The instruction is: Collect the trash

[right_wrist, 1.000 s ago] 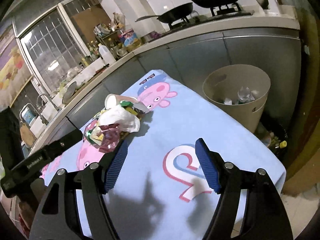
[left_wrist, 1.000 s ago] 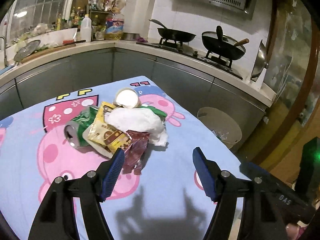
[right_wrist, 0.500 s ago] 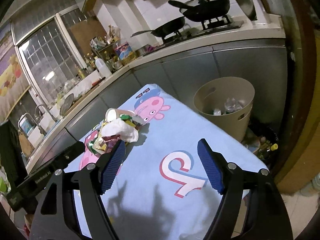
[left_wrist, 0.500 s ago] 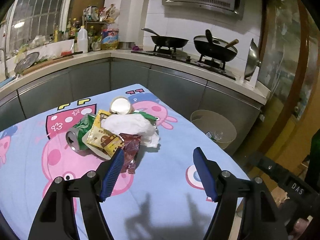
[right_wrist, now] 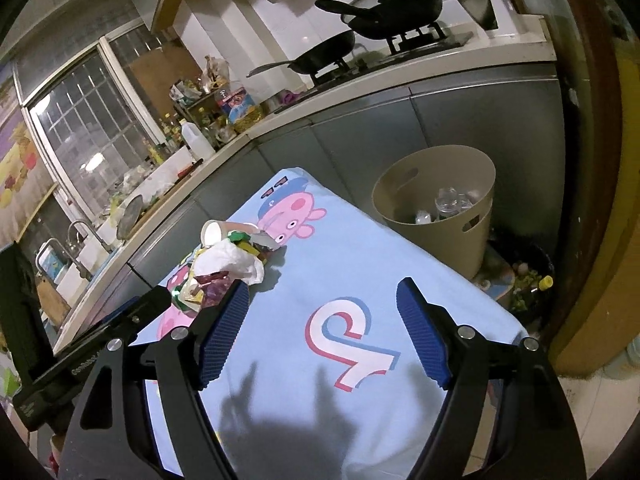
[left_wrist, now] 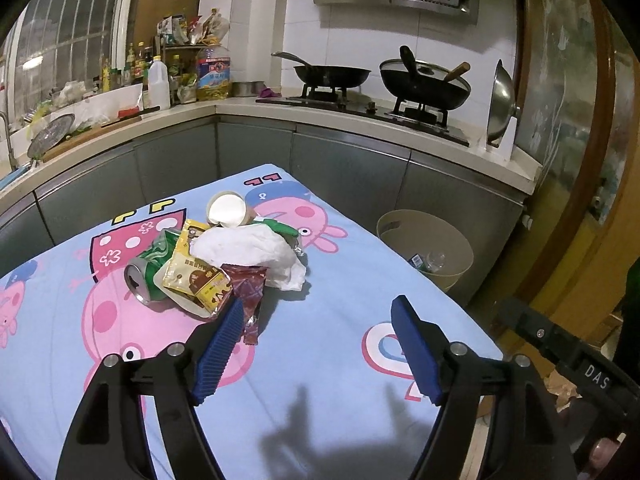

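1. A kitchen: grey cabinet fronts under a pale counter [left_wrist: 440,136], white wall tiles, two black pans on a gas stove [left_wrist: 360,104]
2. The bench [left_wrist: 328,360] wears a smooth light-blue cloth printed with pink cartoon pigs
3. The trash pile [left_wrist: 224,264] sits on the bench's far left part: crushed green can, glossy yellow and maroon wrappers, crumpled white tissue, a tipped paper cup
4. The left claw [left_wrist: 316,344], ribbed blue pads, is opening with nothing between them, near the pile
5. The right claw [right_wrist: 324,332] is spread wide, empty
6. A round beige bin [right_wrist: 436,208] stands on the floor beyond the bench's right edge, clear bottles inside
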{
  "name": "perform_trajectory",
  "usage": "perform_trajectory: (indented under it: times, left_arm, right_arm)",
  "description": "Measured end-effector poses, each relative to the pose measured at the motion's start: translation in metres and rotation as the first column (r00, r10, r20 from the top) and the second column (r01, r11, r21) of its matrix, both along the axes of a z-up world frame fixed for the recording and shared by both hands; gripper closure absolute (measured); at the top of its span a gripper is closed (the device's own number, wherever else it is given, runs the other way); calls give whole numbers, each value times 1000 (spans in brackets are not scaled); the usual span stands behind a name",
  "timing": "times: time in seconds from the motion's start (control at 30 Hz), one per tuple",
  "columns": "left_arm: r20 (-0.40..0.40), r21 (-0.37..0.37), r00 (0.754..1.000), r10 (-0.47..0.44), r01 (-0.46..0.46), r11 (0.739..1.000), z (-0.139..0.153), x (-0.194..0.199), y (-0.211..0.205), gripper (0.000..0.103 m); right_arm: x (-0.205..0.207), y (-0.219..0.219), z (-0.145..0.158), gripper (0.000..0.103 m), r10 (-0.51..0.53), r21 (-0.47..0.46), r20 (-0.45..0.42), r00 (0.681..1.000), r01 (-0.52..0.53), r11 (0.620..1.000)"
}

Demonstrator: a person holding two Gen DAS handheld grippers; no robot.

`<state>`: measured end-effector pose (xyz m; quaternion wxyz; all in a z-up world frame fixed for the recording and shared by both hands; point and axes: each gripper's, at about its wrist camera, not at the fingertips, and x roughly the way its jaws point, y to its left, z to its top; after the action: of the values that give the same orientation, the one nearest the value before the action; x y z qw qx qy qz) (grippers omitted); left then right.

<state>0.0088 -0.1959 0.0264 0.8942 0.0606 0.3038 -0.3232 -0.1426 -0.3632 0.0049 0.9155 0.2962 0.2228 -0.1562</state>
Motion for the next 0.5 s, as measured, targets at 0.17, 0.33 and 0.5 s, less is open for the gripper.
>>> perform_trajectory:
  times: [0.17, 0.33, 0.5]
  left_arm:
    - [-1, 6, 1000, 4, -4, 1000, -1, 0, -2, 26]
    - [5, 10, 1000, 16, -16, 1000, -2, 1, -1, 23]
    - [6, 17, 999, 37, -37, 999, -4, 3, 2, 21]
  right_arm:
    - [-1, 0, 0, 28, -12, -11, -1, 1000, 12, 1000]
    - [0, -1, -3, 28, -17, -12, -9, 1000, 17, 1000]
    - [2, 3, -5, 28, -10, -16, -19, 1000, 10, 1000]
